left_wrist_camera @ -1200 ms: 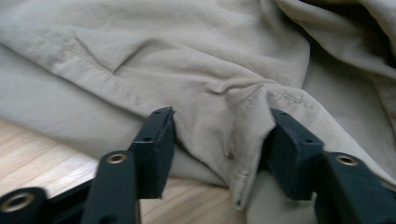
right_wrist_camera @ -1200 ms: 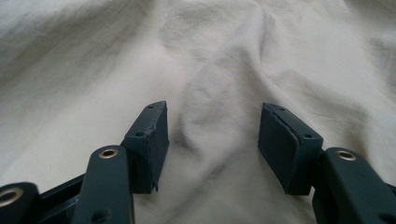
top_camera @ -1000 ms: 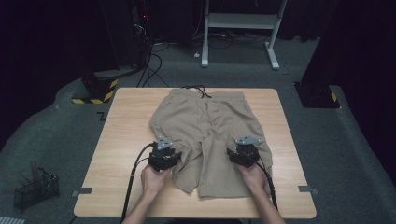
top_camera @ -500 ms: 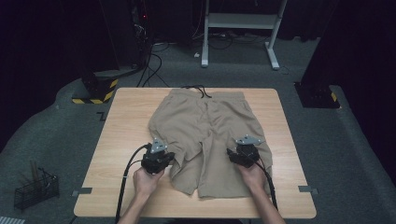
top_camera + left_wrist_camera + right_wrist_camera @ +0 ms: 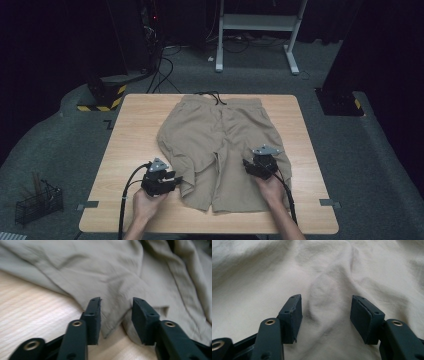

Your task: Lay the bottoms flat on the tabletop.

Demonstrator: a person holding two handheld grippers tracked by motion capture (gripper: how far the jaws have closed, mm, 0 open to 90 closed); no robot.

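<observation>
From the high view, the khaki shorts point(image 5: 222, 150) lie spread mid-table point(image 5: 125, 145), waistband toward the far edge, with the left gripper point(image 5: 172, 184) at the left leg's hem and the right gripper point(image 5: 250, 167) on the right leg. In the left gripper view, its jaws have just been opening and stand apart with a hem corner point(image 5: 110, 322) loose between them. In the right gripper view, the jaws stand wide apart over a raised wrinkle point(image 5: 324, 302) of cloth.

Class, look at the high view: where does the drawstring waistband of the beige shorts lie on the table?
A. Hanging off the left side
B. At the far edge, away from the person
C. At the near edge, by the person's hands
B: the waistband lies at the far edge of the table, while the leg hems of the shorts point toward the person's hands.
</observation>
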